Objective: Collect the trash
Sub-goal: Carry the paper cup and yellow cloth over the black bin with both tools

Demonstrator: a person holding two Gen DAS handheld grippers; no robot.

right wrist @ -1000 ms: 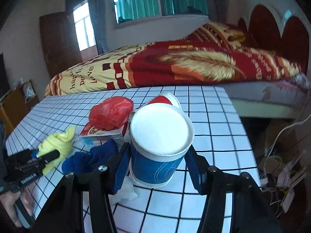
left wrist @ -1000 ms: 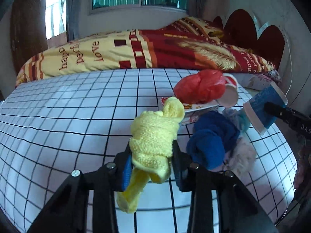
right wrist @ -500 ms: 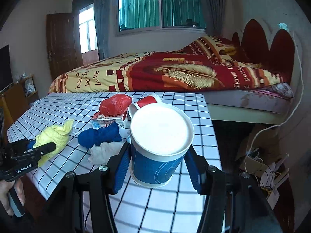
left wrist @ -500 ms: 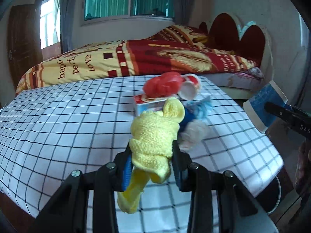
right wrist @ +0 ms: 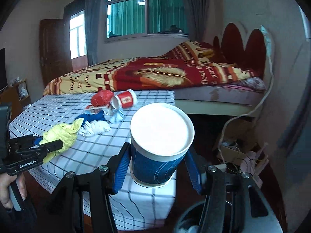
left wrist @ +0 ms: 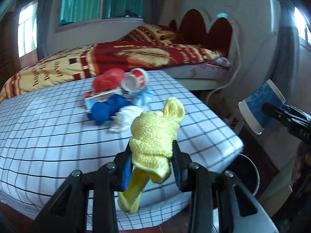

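Left wrist view: my left gripper [left wrist: 152, 162] grips the soft yellow knitted cloth [left wrist: 155, 136], above the checked table [left wrist: 58, 136].

Right wrist view: my right gripper [right wrist: 158, 167] clasps the blue paper cup [right wrist: 159, 141] mid-wall; light, crushable, past the table's corner.

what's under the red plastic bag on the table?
The red plastic bag sits on a flat printed packet, whose edge sticks out below it. A tipped red paper cup lies beside it. Whatever else is beneath the bag is covered.
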